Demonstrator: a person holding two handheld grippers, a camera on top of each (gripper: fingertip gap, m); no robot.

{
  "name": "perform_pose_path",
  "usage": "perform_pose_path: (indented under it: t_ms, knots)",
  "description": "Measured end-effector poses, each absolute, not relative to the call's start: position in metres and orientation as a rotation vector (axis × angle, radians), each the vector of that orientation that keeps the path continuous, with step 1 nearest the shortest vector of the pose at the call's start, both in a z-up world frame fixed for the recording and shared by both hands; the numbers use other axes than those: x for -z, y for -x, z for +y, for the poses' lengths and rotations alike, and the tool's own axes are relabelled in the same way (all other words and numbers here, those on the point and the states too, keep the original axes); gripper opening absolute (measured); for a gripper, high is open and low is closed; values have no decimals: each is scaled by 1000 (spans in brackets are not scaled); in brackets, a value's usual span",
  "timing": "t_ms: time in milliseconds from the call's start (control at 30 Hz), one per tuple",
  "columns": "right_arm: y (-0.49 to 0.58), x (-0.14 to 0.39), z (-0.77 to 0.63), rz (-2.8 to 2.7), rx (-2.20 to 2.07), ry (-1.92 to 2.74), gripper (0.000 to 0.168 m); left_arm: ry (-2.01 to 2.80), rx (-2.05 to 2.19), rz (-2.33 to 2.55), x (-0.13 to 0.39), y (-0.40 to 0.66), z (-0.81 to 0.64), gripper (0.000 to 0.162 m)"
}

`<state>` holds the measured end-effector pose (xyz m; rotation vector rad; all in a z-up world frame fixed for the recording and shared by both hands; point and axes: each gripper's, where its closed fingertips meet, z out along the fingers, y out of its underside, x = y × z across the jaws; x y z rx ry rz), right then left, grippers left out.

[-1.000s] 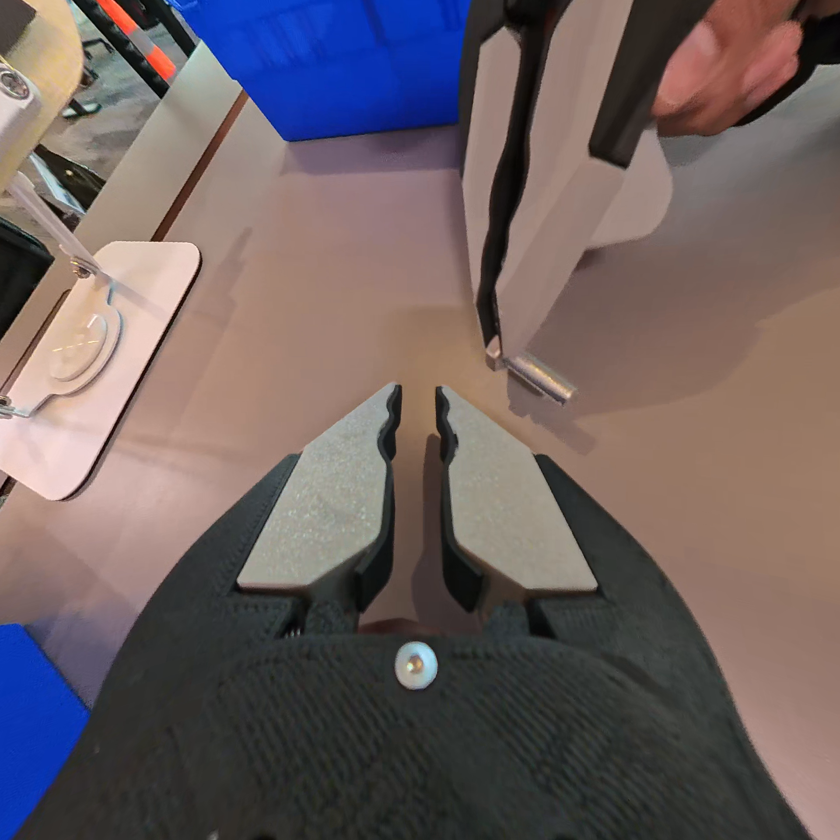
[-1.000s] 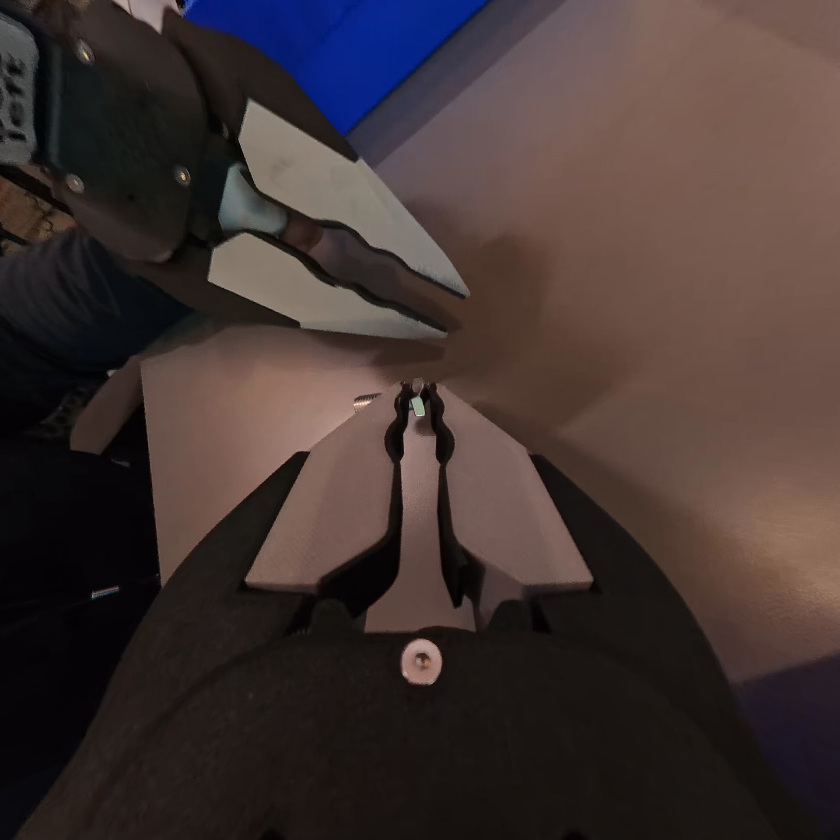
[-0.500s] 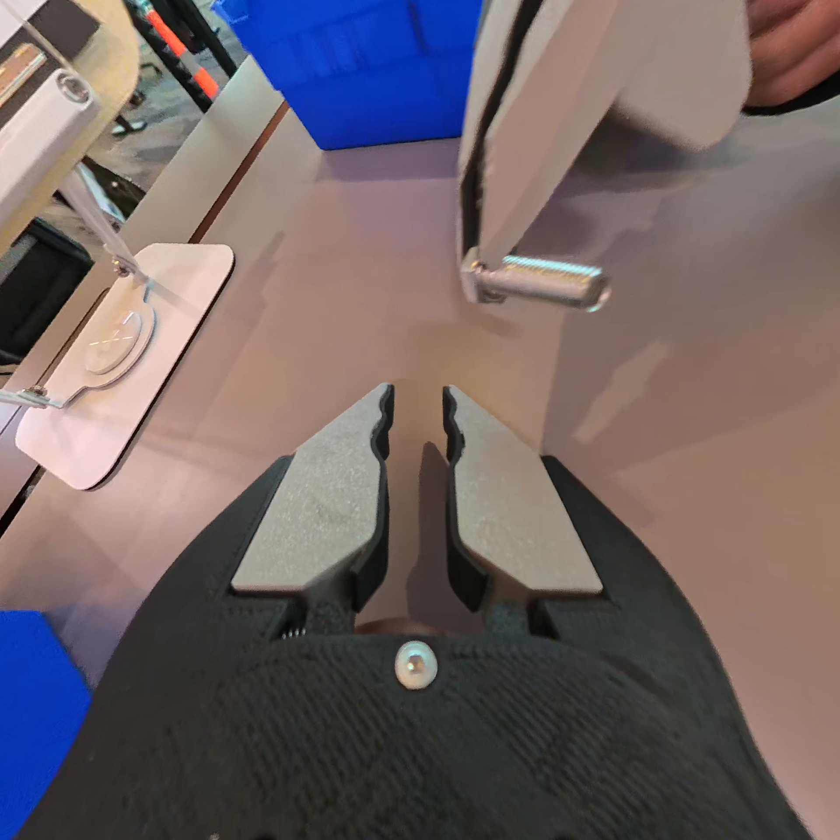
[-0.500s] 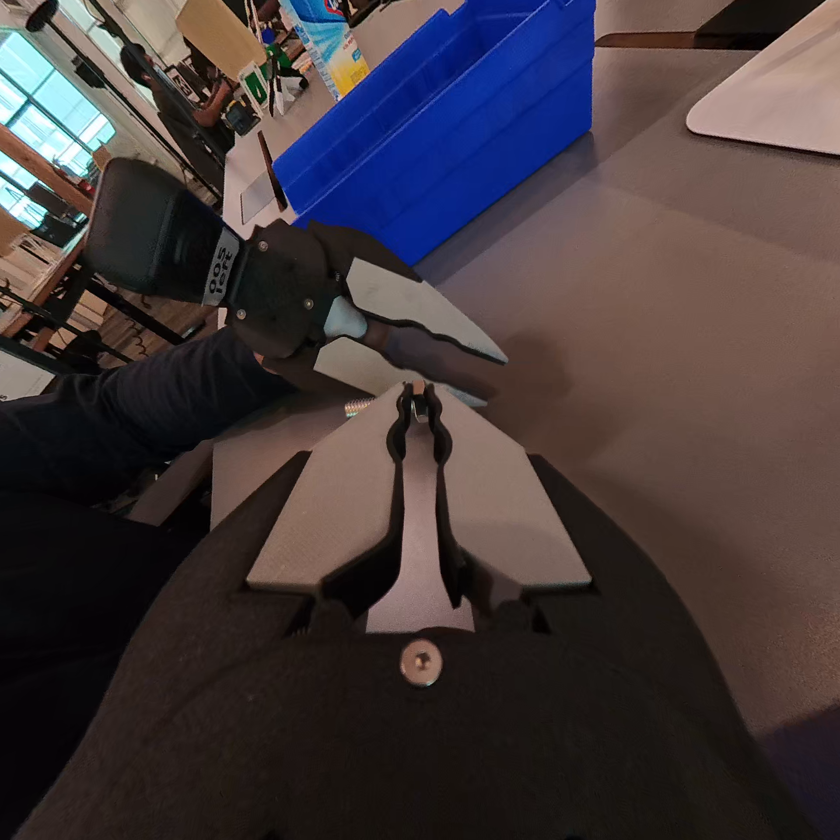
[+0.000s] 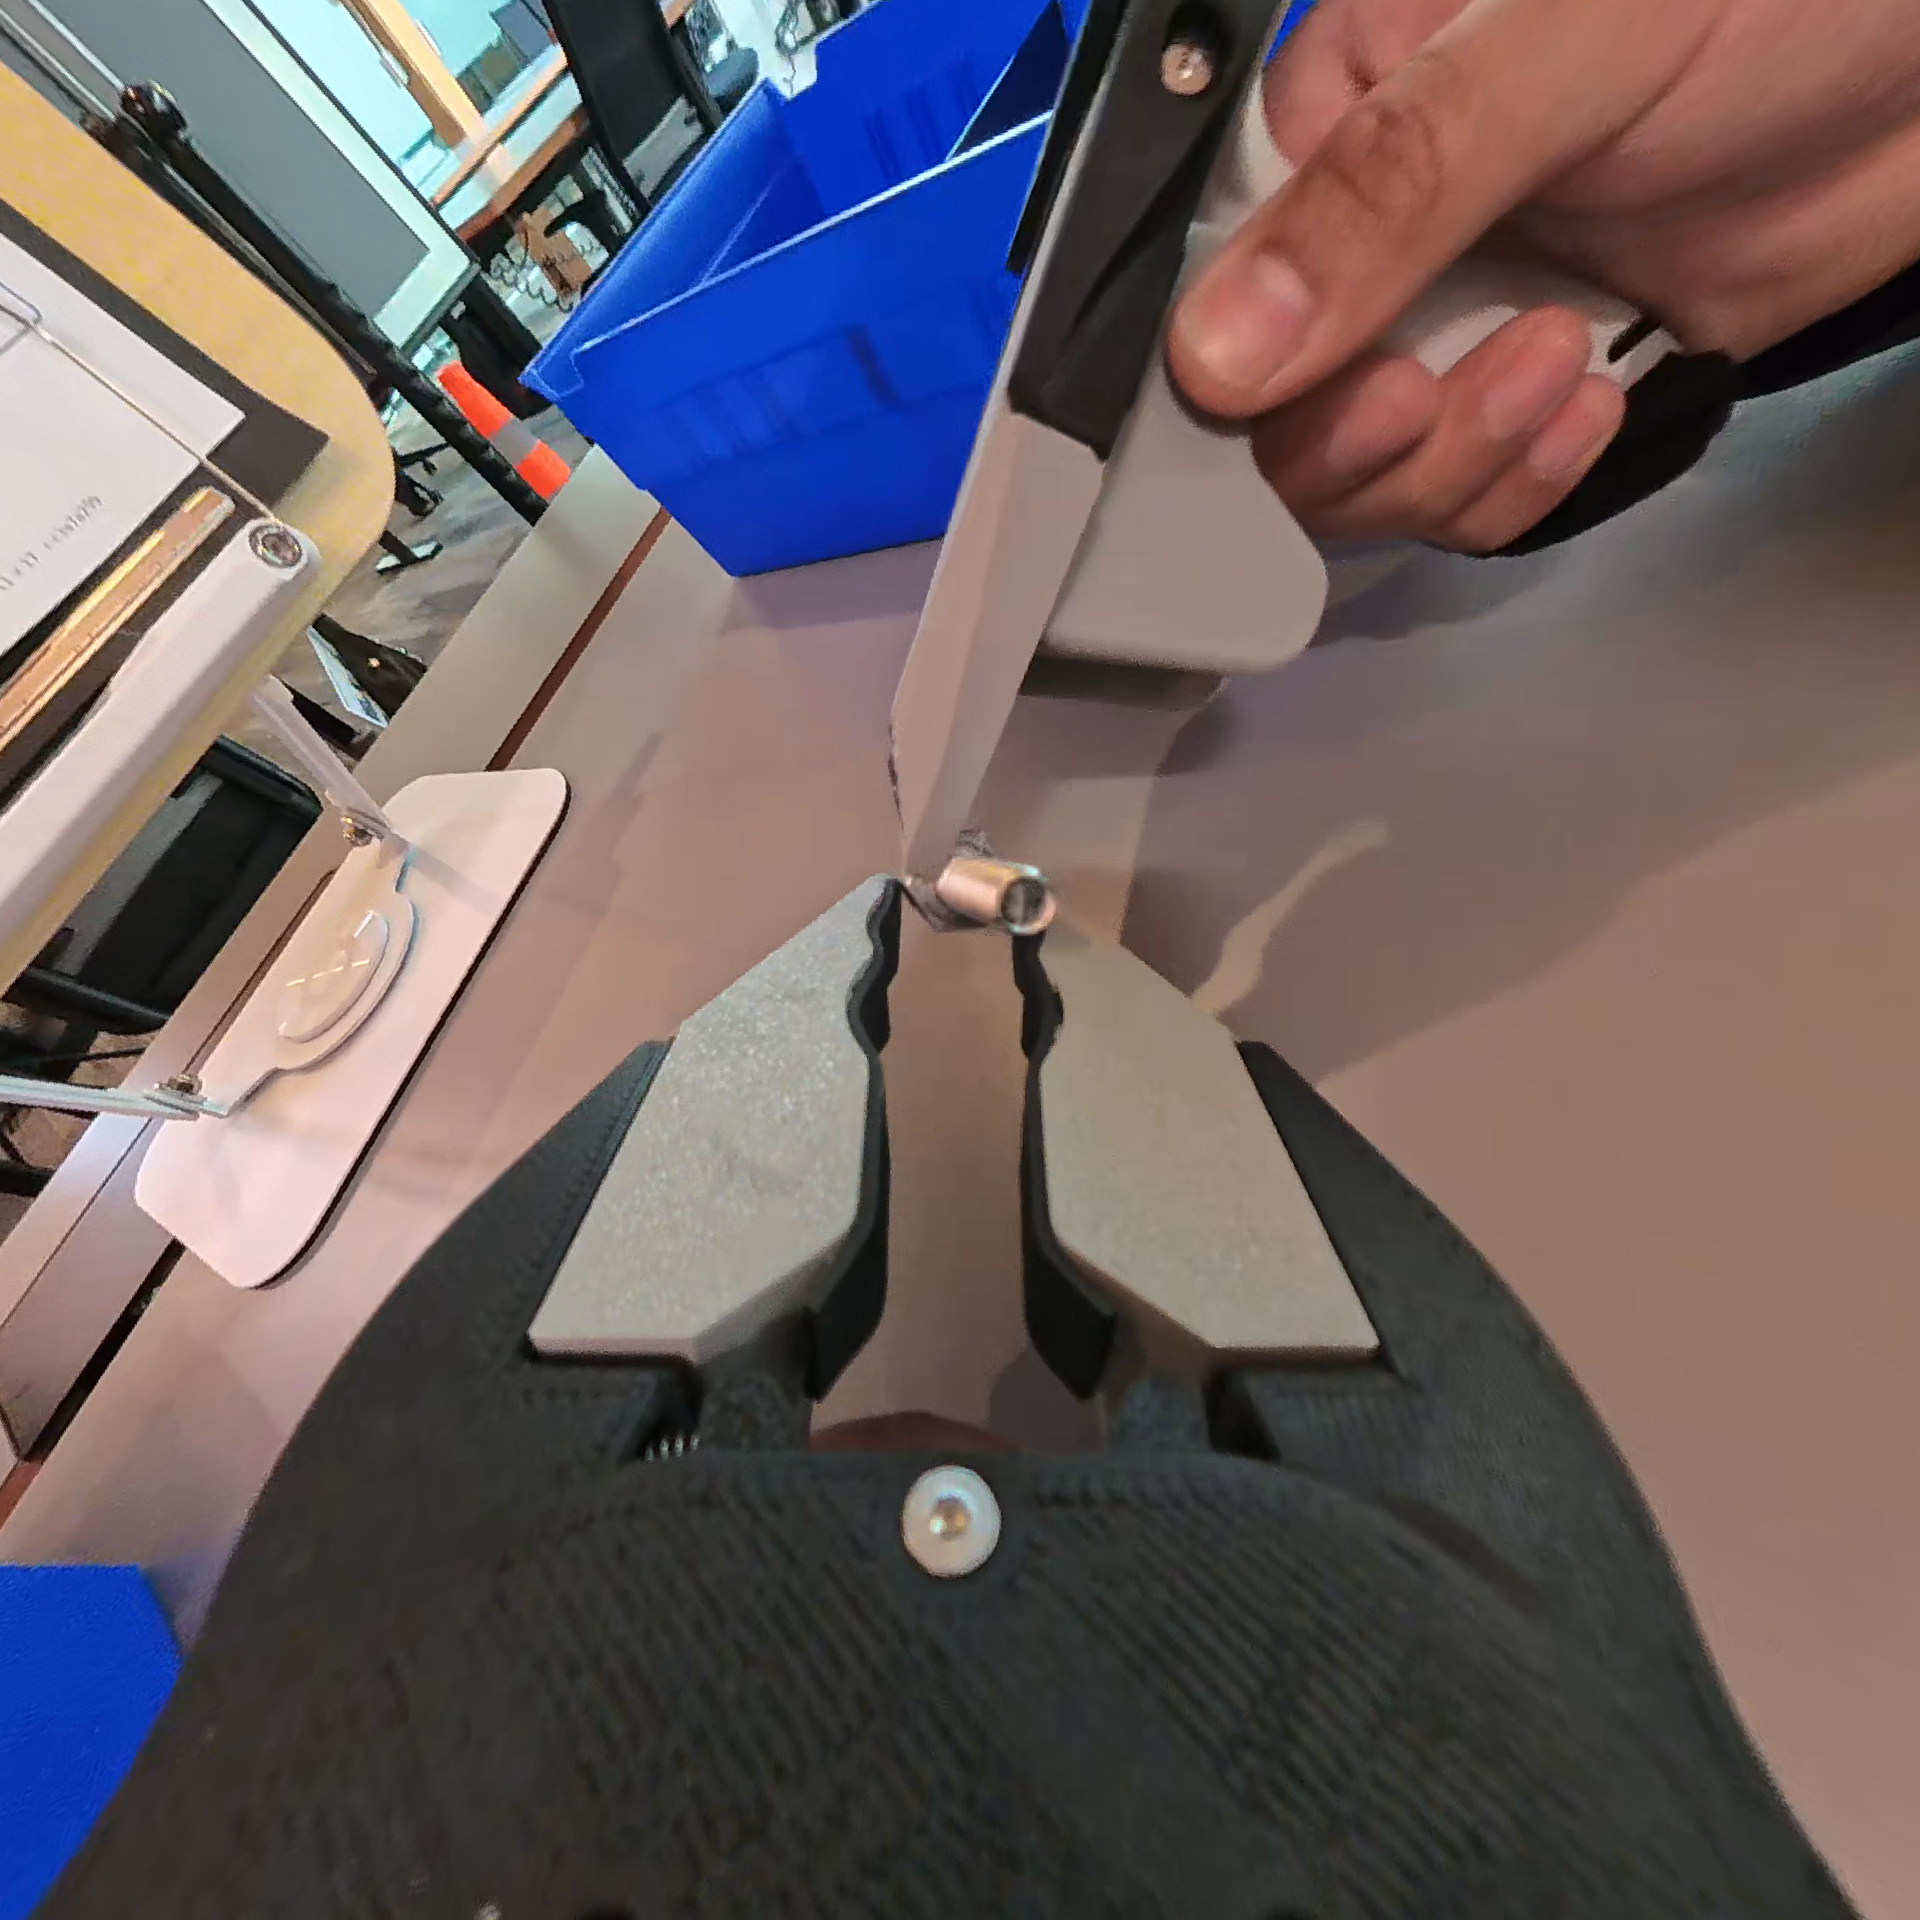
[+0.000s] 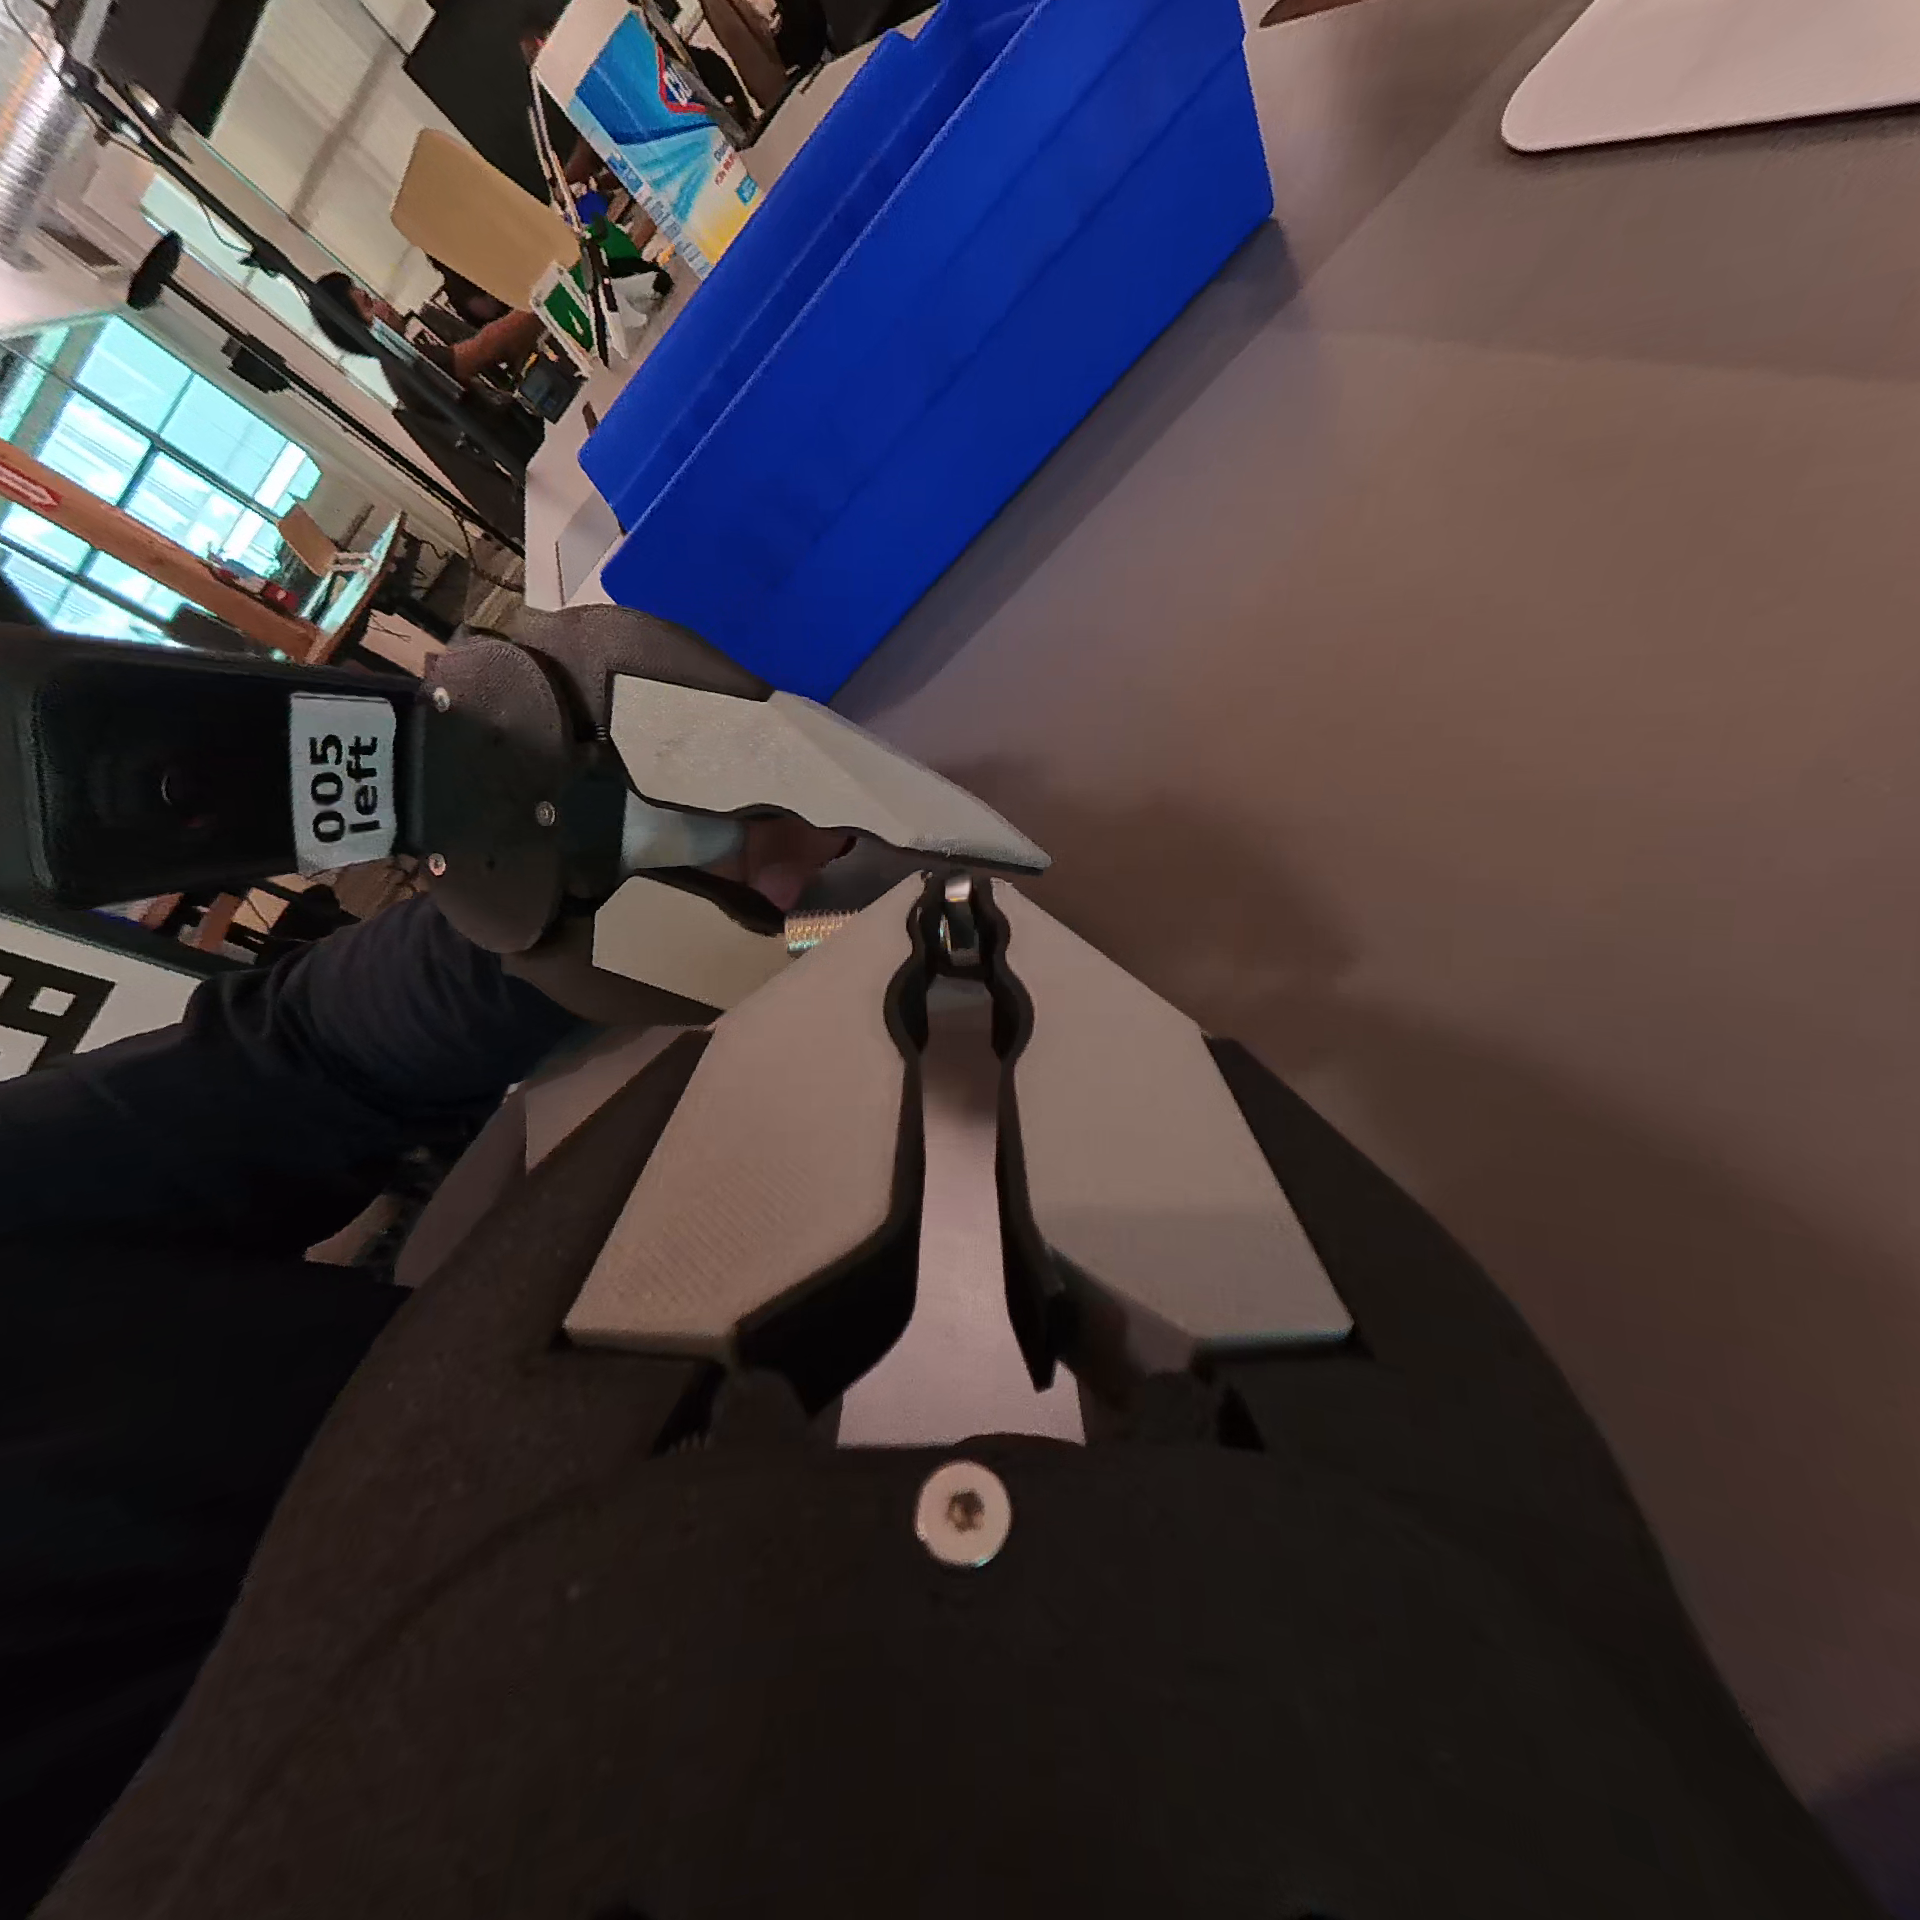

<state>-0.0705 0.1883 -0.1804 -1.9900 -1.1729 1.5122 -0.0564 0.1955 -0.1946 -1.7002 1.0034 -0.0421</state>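
My right gripper point(image 6: 956, 896) is shut on the head of a small silver bolt point(image 6: 954, 920), and the threaded shaft sticks out to the left. In the left wrist view it point(image 5: 920, 868) reaches down from above, held by a hand, with the bolt point(image 5: 987, 899) pointing sideways just ahead of my left gripper's tips. My left gripper point(image 5: 951, 925) is open and empty, its two fingers set either side of the bolt's line. In the right wrist view the left gripper point(image 6: 914, 862) comes in from the left with its jaws apart around the shaft.
A grey-brown table point(image 5: 1507, 935) lies below. A blue bin point(image 5: 810, 416) stands at the back and also shows in the right wrist view point(image 6: 935, 364). A white plate with a metal bracket point(image 5: 343, 1018) lies at the left edge. A white board point(image 6: 1714, 73) lies far right. Both grippers' tips are close together, under 4 cm apart.
The right gripper has lifted the bolt off the table and brought it down to the left gripper's tips. The left gripper has opened a little wider.
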Motion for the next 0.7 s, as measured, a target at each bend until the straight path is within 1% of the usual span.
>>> perform_pose_path:
  t_ms: [100,367,500,567,600,700]
  knots:
    - [70,181,191,-1156,-1513,2002,3,1684,38,1009,193,55,194,22]
    - [68,184,200,-1079,-1531,2031,3,1647,30,998,185,55,193,16]
    - [68,183,199,-1080,-1541,2027,3,1628,16,1002,181,55,192,16]
    - [69,182,199,-1079,-1542,2026,3,1623,14,999,180,55,192,14]
    - [69,183,199,-1085,-1536,2029,3,1607,18,1006,177,54,190,8]
    - [70,183,197,-1094,-1533,2023,3,1599,15,1026,176,53,188,8]
